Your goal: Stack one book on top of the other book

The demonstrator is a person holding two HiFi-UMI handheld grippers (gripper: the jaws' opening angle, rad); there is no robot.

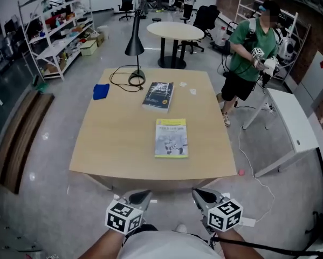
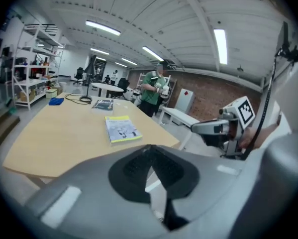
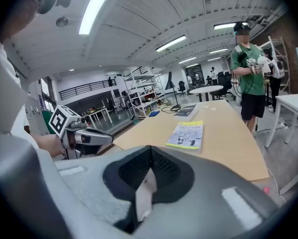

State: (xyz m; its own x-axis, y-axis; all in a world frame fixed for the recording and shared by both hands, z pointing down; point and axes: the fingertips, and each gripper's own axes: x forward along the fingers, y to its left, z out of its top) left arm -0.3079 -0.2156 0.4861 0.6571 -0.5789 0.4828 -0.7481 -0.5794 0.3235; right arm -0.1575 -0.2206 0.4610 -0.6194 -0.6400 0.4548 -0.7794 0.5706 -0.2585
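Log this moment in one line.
left claw: shut, empty | right claw: shut, empty | yellow book, dark book: apart on table

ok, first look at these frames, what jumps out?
Two books lie apart on the wooden table: a yellow-edged book near the middle and a dark book farther back, beside a black lamp. The left gripper and right gripper are shut and empty, short of the table's near edge.

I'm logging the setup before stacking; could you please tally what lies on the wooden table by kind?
Books: 2, the dark book and the yellow-trimmed book
Desk lamp: 1
Blue cloth: 1
Small white scraps: 2
Total: 6
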